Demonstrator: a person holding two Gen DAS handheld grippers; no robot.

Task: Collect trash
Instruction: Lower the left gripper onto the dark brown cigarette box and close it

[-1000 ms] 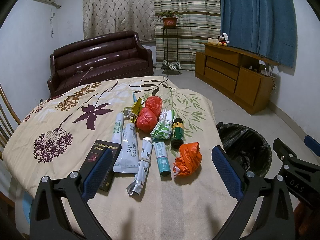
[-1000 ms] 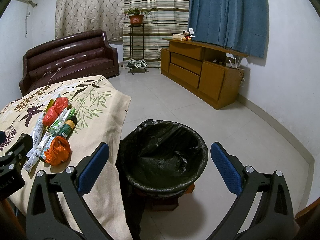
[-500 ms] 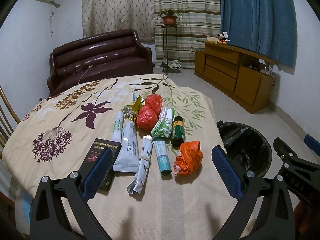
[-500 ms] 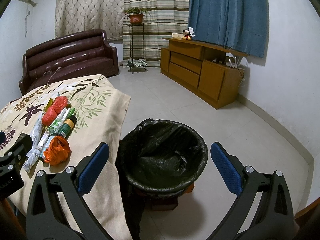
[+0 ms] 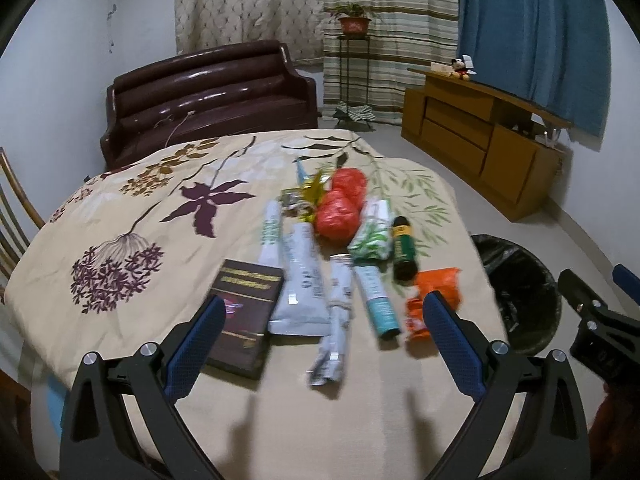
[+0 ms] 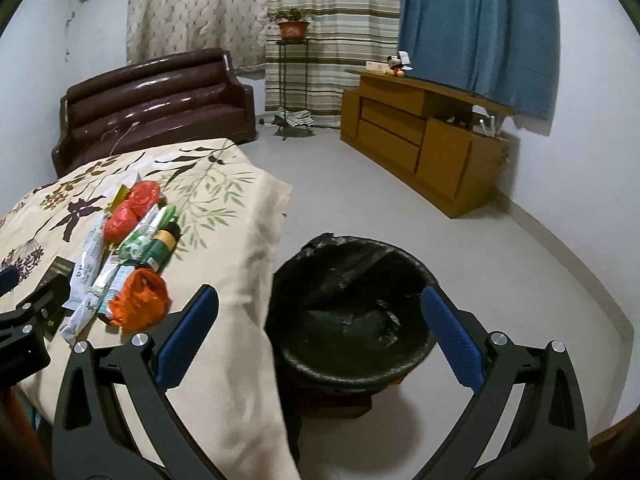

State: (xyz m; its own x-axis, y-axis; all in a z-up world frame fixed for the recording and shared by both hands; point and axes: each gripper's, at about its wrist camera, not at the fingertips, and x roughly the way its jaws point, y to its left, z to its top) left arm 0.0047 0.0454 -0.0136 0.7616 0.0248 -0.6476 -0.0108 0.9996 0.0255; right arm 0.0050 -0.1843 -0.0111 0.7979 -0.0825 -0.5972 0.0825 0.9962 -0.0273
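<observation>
Left gripper (image 5: 320, 320): jaws spread wide, nothing between them, both blue pads clear of contact. It hangs low over the near edge of the table (image 5: 120, 208), which is draped in a cream floral cloth. Directly ahead of the opening lies a twisted grey-white wrapper (image 5: 336, 320), pointing lengthwise toward the gripper. Left of that wrapper is a large white tube (image 5: 300, 280), and beside it a dark booklet-like box (image 5: 244, 312), its near corner just behind the left pad. To the right of the wrapper lies a teal-and-white tube (image 5: 376, 296), then a crumpled orange bag (image 5: 436, 292), partly behind the right pad.

Farther back in the same cluster: a narrow white tube (image 5: 270, 228), a green-and-white packet (image 5: 372, 236), a dark green bottle (image 5: 404, 252) lying on its side, two red bag bundles (image 5: 340, 208) touching one another, and a yellow wrapper (image 5: 312, 196) beside them. The view is somewhat blurred; labels are not legible.

Right gripper (image 6: 320, 332): jaws likewise wide apart and holding nothing. It hovers off the table's edge above a bin (image 6: 352, 372) lined with a black bag, standing on the floor just beside the hanging cloth. The bin's contents cannot be made out.

Background: a brown sofa (image 5: 208, 96) beyond the table, a wooden cabinet (image 6: 420, 140) along the right wall.
</observation>
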